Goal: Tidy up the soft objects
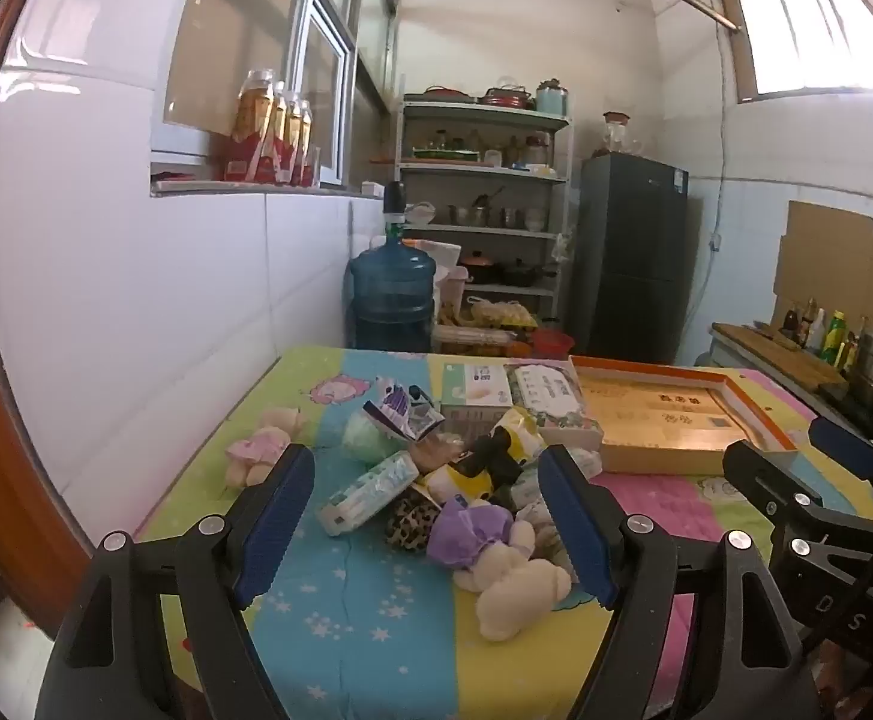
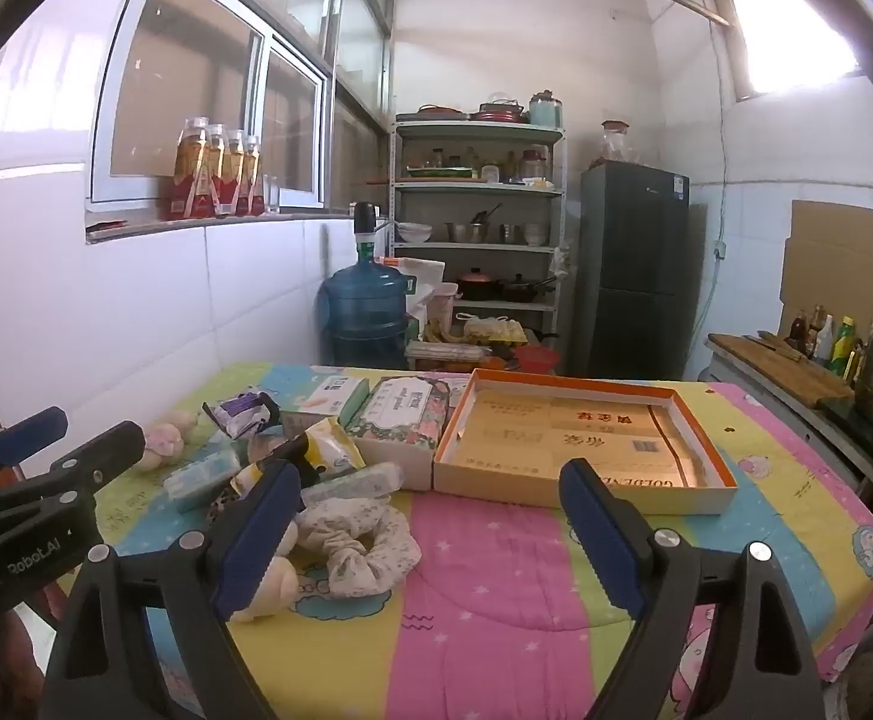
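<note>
- Left wrist view: your left gripper (image 1: pixel 424 516) hangs wide apart over the pile (image 1: pixel 454 480); drop onto the plush (image 1: pixel 514 582), nearest you.
- Right gripper (image 2: pixel 430 531), also apart and empty: take the scrunchie (image 2: pixel 358 546), then the box (image 2: pixel 586 444) far right.

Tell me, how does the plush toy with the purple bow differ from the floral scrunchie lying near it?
The plush toy is plump, cream-coloured and wears a purple bow; the floral scrunchie is a flat ring of pale, small-flowered fabric tied in a knot. The plush toy lies on the pile's near edge, on the blue and yellow stripes; the scrunchie spreads onto the pink stripe, nearer the orange-rimmed box. Both are soft, lie loose on the quilt, and neither is gripped.
</note>
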Action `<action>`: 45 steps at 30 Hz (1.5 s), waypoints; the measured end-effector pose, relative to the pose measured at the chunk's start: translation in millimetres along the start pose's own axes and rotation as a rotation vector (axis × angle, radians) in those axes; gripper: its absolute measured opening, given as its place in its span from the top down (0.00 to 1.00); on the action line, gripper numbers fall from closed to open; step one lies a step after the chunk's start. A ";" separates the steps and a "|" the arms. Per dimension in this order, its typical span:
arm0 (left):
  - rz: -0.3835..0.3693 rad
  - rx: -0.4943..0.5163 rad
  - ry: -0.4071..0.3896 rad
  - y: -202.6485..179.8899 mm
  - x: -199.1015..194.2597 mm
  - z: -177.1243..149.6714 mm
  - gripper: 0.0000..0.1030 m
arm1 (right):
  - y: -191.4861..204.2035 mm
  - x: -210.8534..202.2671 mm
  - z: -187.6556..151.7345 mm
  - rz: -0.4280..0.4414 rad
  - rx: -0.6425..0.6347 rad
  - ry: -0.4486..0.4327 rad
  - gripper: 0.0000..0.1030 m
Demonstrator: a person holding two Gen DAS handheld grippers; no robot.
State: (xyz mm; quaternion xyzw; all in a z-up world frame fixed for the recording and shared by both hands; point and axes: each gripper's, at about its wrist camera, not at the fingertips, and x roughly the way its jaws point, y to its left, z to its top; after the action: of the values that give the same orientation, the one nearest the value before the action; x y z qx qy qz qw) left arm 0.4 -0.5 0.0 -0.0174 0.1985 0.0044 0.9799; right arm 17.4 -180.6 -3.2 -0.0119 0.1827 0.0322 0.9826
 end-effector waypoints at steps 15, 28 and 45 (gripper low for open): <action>0.020 0.002 -0.016 2.3 -8.4 0.7 0.24 | 5.6 -4.0 -1.9 0.023 0.000 0.000 0.14; 0.018 0.000 -0.013 4.5 -9.0 -1.5 0.24 | 7.2 -4.2 -2.4 0.025 0.000 0.003 0.14; 0.015 0.000 -0.011 4.9 -7.0 -2.9 0.24 | 7.5 -4.8 -2.5 0.027 0.002 0.005 0.14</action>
State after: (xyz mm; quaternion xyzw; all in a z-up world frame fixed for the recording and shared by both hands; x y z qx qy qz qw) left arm -7.3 4.3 -0.1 -0.0158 0.1933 0.0119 0.9809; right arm 11.5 -173.4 -3.9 -0.0085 0.1856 0.0453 0.9815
